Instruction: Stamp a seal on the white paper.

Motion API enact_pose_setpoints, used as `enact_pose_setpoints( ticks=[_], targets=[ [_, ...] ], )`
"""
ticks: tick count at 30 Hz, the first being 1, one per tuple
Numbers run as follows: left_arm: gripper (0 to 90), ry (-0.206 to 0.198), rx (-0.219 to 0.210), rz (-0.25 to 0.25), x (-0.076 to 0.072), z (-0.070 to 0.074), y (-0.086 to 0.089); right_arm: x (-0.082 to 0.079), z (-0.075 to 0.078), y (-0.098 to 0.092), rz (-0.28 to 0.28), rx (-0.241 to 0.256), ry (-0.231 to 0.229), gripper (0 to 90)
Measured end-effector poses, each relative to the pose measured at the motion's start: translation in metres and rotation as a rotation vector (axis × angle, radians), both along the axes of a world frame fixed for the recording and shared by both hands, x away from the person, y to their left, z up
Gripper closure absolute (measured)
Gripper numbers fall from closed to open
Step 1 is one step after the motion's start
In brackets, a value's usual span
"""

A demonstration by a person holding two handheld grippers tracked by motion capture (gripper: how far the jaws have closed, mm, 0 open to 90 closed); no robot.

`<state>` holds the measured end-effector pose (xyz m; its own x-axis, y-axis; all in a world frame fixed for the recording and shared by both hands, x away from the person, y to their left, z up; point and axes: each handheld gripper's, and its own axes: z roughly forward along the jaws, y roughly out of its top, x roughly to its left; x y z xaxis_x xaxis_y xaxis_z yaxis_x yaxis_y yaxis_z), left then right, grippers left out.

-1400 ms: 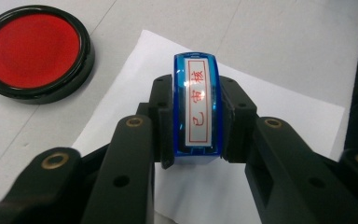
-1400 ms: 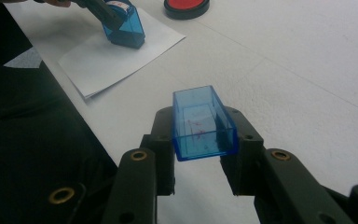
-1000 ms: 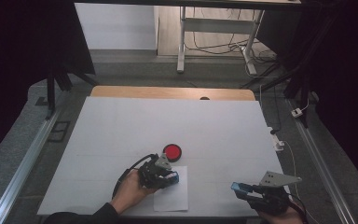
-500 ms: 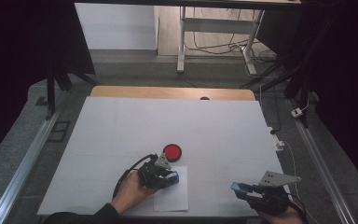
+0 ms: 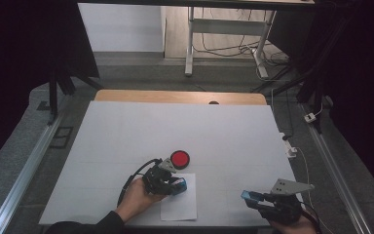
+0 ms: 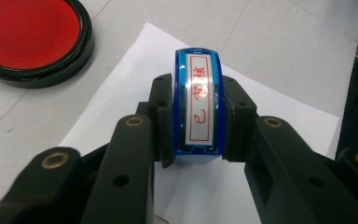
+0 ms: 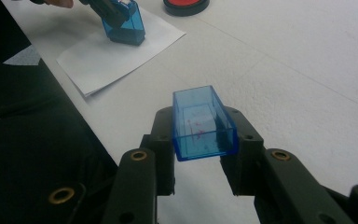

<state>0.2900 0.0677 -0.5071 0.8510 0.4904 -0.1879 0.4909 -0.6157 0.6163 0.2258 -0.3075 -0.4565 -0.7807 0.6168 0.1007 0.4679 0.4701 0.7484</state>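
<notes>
Honestly, with the left gripper (image 6: 198,140) clamped on the blue stamp (image 6: 198,105) pressed to the paper (image 6: 270,112) right under its jaws, and the right gripper (image 7: 204,135) pinching the cap (image 7: 203,123), any tilt could smudge the print.

Left claw (image 6: 198,126): black jaws, brass-ringed screw holes, black cable looping behind.
Right claw (image 7: 200,140): black jaws, brass-ringed holes, grey three-cornered plate on top.
Sleeve (image 5: 85,225): dark.
</notes>
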Motion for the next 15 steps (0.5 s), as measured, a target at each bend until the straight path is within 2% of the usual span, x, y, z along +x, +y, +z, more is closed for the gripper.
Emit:
enact_pose_setpoints(
  ticks=[6, 15],
  targets=[
    [70.3, -0.025, 0.024, -0.002, -0.004, 0.001, -0.003, 0.0, 0.0, 0.0, 0.001, 0.0, -0.001, 68.2],
    [70.2, -0.085, 0.075, 0.001, -0.012, 0.002, -0.009, 0.0, 0.0, 0.0, 0.004, -0.001, -0.002, 68.2]
  ],
)
